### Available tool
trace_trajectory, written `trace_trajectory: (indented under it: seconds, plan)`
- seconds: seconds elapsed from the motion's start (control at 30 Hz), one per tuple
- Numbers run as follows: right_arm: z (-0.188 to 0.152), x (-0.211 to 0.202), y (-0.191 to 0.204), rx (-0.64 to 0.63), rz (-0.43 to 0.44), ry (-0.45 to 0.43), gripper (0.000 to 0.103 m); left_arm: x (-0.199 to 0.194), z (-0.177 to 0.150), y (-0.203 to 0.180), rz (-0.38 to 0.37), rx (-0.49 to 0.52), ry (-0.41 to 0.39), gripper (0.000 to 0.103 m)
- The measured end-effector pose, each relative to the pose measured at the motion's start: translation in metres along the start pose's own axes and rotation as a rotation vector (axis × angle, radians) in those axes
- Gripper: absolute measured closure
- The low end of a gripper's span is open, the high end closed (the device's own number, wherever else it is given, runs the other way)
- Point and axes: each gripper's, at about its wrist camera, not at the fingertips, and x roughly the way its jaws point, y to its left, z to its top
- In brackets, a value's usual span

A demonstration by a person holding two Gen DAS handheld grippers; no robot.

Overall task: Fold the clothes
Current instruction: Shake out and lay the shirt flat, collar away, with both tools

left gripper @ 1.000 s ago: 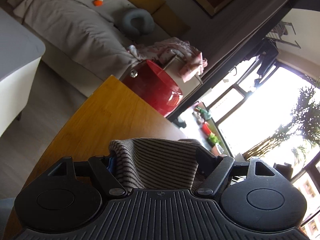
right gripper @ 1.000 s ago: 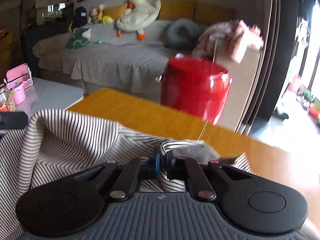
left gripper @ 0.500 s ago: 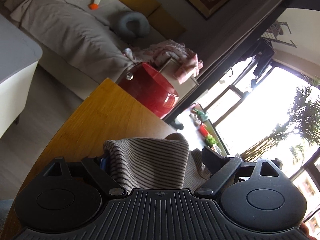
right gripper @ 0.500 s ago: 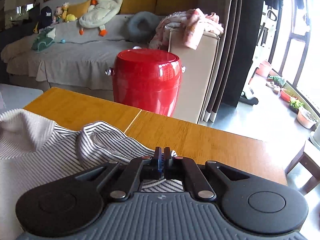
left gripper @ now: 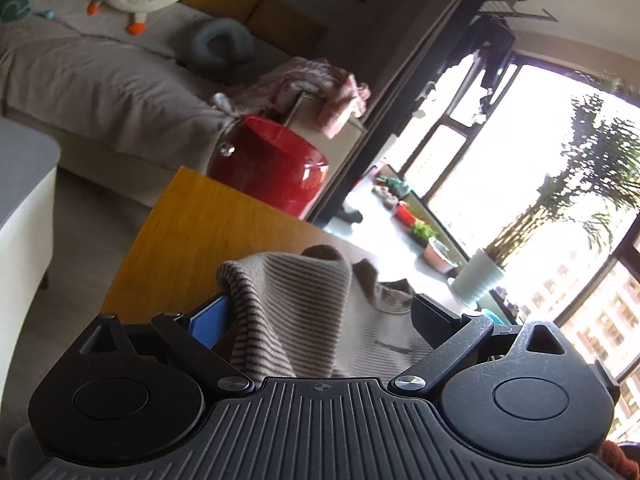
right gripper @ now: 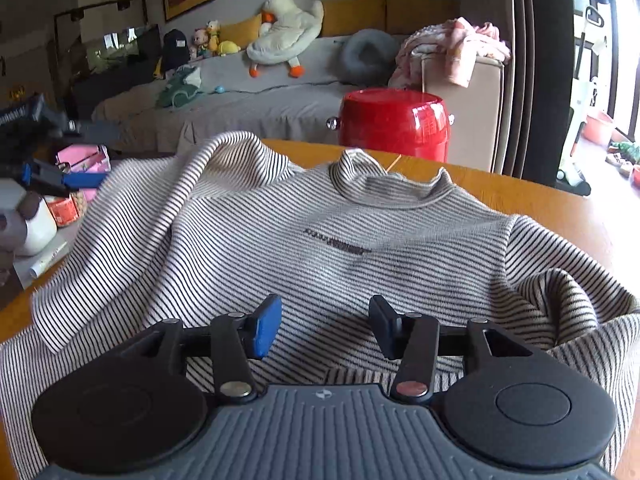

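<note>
On the wooden desk [right gripper: 540,200] lay one striped top [right gripper: 340,240], spread out with its neck pointing to the far side. One red tub [right gripper: 394,124] stood just past the far edge of the desk.

The right gripper [right gripper: 326,326] hung low over the near part of the top. Its fingers [right gripper: 264,330] had just been opening and now stood apart. Nothing was pinched between them; the cloth only lay under them. The left gripper [left gripper: 316,316] had its fingers [left gripper: 210,322] spread very wide, and they had just been opening too. A hump of the top stood up between them and leaned on the blue pad, but the other finger was well clear of it, so it was not held.

I counted two grippers, one top, one desk, one red tub, and one white toy duck [right gripper: 286,32] on the sofa [right gripper: 240,108] behind. Some pink clothes [right gripper: 452,52] were piled on a box by the tub.

What could go wrong? The left side of the top was still bunched up and raised, so a fold made now would likely come out lumpy. The hump could catch on the blue pad and get dragged when that hand pulls away. The right sleeve was bunched near the desk's edge and might slide off if tugged.
</note>
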Motion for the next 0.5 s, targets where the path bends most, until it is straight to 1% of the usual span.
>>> trace_trajectory:
  seconds: [0.17, 0.23, 0.3, 0.33, 0.47, 0.5]
  plan:
    - [-0.001, -0.001, -0.005, 0.039, 0.01, -0.005, 0.046, -0.018, -0.006, 0.01, 0.106, 0.056, 0.026, 0.004]
    - [-0.002, -0.002, -0.002, 0.026, 0.003, -0.012, 0.046, -0.026, -0.003, 0.005, 0.104, 0.091, 0.001, 0.004]
    - [-0.002, -0.002, 0.0, 0.011, -0.001, -0.009, 0.046, -0.027, 0.004, -0.007, 0.078, 0.144, -0.026, 0.004]
    - [-0.002, -0.002, 0.002, 0.005, -0.003, -0.006, 0.046, -0.023, 0.008, -0.013, 0.059, 0.174, -0.032, 0.004]
    - [-0.003, -0.002, 0.005, -0.012, -0.011, 0.0, 0.045, 0.031, 0.027, -0.042, 0.066, 0.347, -0.017, 0.004]
    - [-0.003, -0.002, 0.005, -0.011, -0.013, -0.002, 0.045, 0.047, 0.028, -0.045, 0.076, 0.382, 0.009, 0.004]
